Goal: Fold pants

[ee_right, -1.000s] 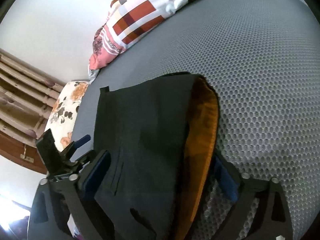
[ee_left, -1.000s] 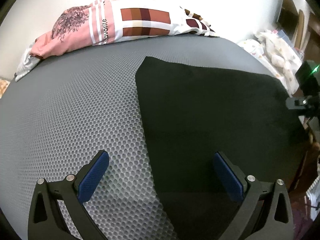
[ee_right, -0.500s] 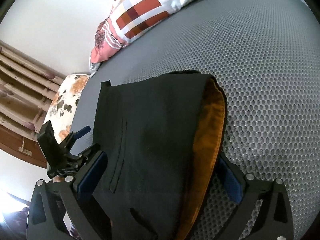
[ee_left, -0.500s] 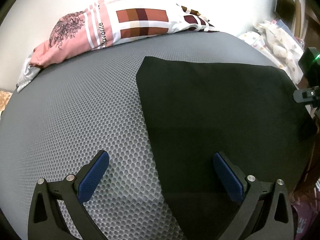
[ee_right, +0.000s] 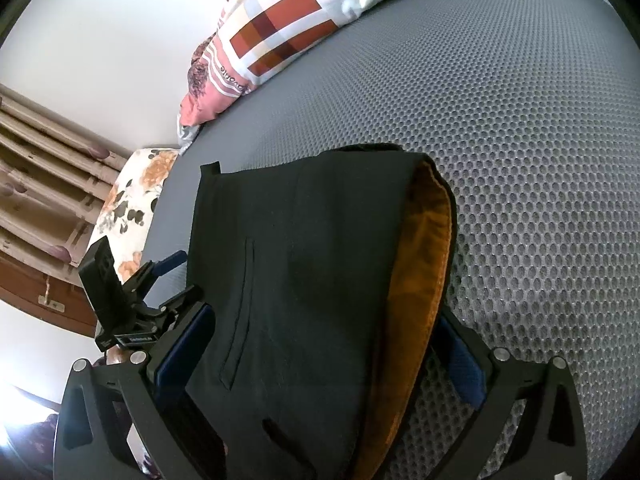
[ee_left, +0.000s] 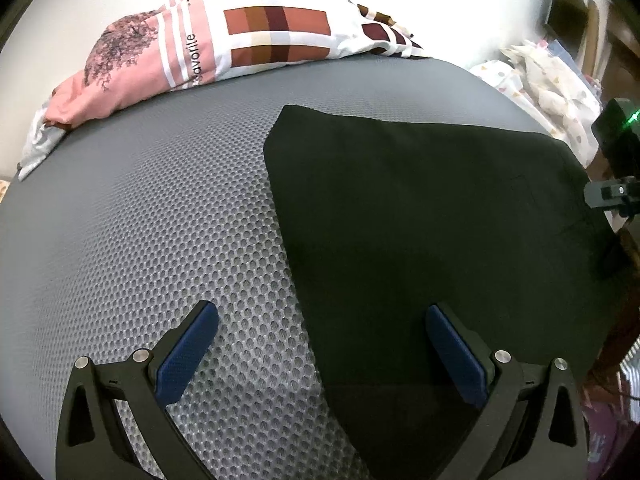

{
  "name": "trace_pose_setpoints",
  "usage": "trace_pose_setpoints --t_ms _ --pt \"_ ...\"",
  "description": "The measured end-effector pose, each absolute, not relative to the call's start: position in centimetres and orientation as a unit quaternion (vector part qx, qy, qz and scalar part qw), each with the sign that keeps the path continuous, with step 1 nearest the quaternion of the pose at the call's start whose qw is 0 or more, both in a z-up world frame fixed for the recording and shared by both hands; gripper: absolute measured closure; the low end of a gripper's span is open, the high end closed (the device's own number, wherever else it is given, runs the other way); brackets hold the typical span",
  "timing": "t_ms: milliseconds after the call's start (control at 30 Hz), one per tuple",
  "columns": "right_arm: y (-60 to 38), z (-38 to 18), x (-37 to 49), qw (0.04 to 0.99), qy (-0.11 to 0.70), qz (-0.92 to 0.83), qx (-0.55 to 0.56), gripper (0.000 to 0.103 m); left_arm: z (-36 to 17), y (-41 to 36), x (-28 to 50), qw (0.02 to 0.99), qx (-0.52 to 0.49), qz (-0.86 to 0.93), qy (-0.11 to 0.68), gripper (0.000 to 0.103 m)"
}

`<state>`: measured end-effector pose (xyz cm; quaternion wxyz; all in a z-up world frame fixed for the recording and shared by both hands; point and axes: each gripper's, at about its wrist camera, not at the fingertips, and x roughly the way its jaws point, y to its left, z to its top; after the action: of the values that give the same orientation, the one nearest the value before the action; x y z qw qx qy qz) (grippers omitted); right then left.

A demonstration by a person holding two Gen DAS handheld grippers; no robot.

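Now showing more of the black pants (ee_right: 304, 280) in the right wrist view, more grey mattress (ee_right: 520, 140) beyond them and the orange lining (ee_right: 424, 256) spread wider. Seen from the left claw (ee_left: 320, 344), pants slightly lower and flatter than before.

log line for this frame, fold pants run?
task: fold pants | left gripper: open over pants edge | right gripper: open astride waistband | black pants: flat on grey mesh mattress

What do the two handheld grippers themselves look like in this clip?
Both match: the left gripper and right gripper have black angular frames with triangular cut-outs, silver round bolts and blue textured pads on the fingers. A black box with a green light sits atop the right one.
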<state>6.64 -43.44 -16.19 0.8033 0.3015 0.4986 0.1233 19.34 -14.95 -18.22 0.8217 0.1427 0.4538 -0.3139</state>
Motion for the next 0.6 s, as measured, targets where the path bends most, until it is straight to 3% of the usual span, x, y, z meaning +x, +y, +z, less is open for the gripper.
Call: trace_pose_setpoints --t_ms 500,600 --pt "-43.4 -16.1 7.1 0.803 0.503 0.164 0.273 0.000 -18.7 -16.4 19.5 0.774 0.149 -0.392 0.474 0.003" --pt "-43.4 -16.2 7.1 0.803 0.507 0.171 0.262 0.000 -18.4 -16.8 19.4 0.771 0.155 -0.399 0.472 0.017"
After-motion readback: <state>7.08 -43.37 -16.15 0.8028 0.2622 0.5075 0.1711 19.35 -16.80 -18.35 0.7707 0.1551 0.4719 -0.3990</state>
